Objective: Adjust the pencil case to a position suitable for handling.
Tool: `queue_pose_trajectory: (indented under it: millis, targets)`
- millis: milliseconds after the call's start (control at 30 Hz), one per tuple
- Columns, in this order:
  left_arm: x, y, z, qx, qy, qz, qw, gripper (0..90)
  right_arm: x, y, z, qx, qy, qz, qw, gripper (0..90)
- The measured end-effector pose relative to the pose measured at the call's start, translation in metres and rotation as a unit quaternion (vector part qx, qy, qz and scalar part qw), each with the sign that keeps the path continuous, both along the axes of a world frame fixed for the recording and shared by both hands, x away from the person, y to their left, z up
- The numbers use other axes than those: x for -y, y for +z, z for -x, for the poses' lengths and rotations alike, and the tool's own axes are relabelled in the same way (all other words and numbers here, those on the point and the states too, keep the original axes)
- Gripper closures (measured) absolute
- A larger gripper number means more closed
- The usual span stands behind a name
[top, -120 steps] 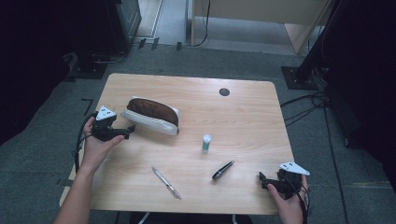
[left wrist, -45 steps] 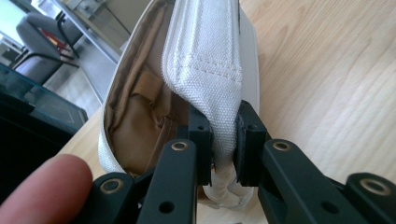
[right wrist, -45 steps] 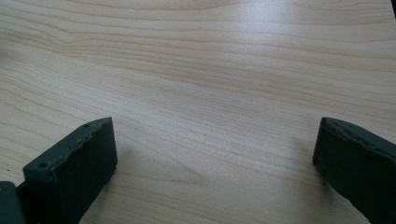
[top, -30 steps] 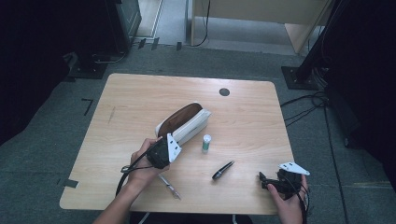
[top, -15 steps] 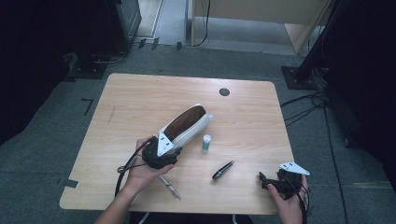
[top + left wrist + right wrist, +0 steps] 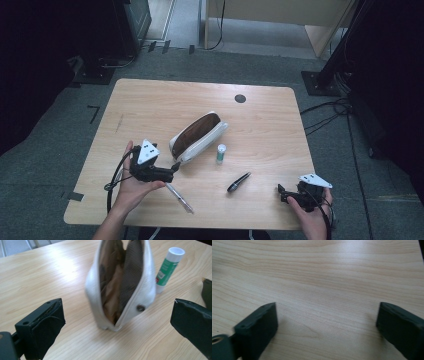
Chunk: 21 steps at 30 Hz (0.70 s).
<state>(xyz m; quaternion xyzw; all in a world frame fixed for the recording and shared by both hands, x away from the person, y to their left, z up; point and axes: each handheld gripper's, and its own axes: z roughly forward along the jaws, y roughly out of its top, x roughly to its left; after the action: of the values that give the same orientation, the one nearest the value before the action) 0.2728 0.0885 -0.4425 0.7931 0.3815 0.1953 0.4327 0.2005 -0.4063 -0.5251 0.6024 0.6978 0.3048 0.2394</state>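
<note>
White pencil case [image 6: 196, 136] lies unzipped mid-table [image 6: 150, 100], a glue stick [image 6: 220, 152] just right of it. Near its left end, the left gripper [image 6: 175, 166] points at it, jaws just opened wide, nothing between. At the near right corner, the right gripper [image 6: 281, 192] rests level, jaws wide.

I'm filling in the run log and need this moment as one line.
left gripper: jaws just opened, pouch released, nothing between pads | right gripper: open, empty, near table edge | pouch: unzipped, beside glue stick
</note>
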Motion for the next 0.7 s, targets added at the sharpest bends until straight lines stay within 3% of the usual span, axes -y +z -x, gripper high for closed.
queue_pose_trajectory:
  millis: [33,167,367,500,700]
  targets:
    - [-0.005,-0.001,0.0,-0.004,0.004,0.004,1.0,0.0,0.001,0.002,0.002,0.005,-0.002,-0.008,1.0,13.2]
    - [-0.026,-0.007,0.0,-0.019,0.019,0.03,0.9992,0.0,0.0,0.005,0.003,0.005,0.001,-0.018,0.9998,13.3]
    - [-0.05,-0.019,0.004,-0.023,0.043,0.021,0.9986,0.0,-0.006,0.014,0.005,0.016,0.007,-0.012,0.9998,13.5]
    - [-0.067,-0.029,0.007,-0.033,0.067,0.021,0.997,0.0,-0.013,0.025,0.002,0.032,0.014,-0.015,0.9993,13.6]
    - [-0.081,-0.037,0.009,-0.038,0.083,0.014,0.9958,0.0,-0.022,0.035,0.001,0.04,0.024,-0.024,0.9986,13.6]
